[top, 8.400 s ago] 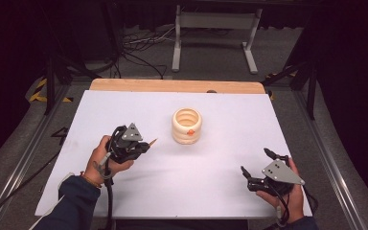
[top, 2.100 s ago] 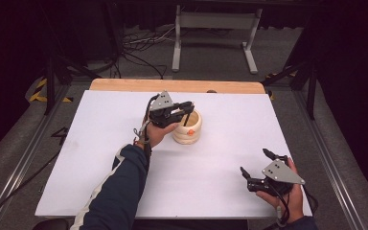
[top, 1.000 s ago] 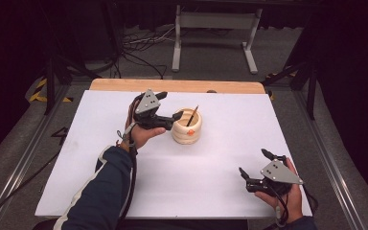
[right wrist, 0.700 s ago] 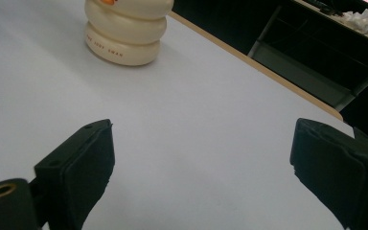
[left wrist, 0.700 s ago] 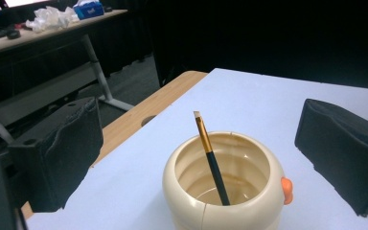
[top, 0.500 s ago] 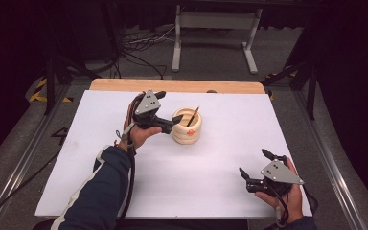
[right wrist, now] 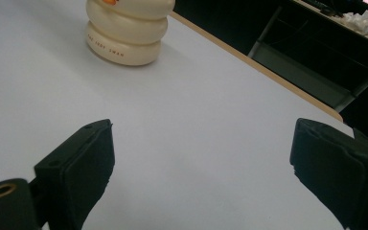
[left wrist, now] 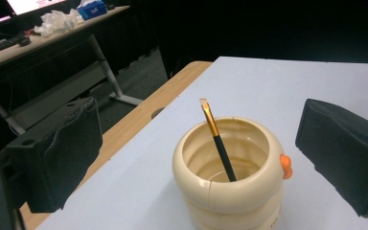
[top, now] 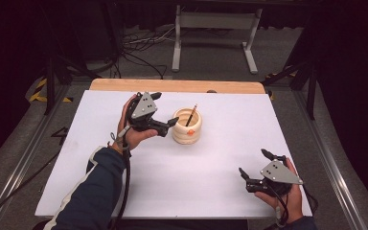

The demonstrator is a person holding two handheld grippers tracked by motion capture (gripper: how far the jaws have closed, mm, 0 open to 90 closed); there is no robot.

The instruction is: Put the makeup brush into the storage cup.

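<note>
now the slim black paintbrush [left wrist: 219, 146] leans inside the cream ribbed ceramic pot [left wrist: 230, 179]; the left gripper [top: 165, 126], jaws apart and empty, should back away; the right gripper [top: 253, 176] rests agape.

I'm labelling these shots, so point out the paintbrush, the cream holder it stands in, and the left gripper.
paintbrush [left wrist: 219, 144], left gripper view, on its black handle.
cream holder [left wrist: 230, 201], left gripper view, on its front wall.
left gripper [top: 164, 113], high view, midway between its open fingertips.
</note>
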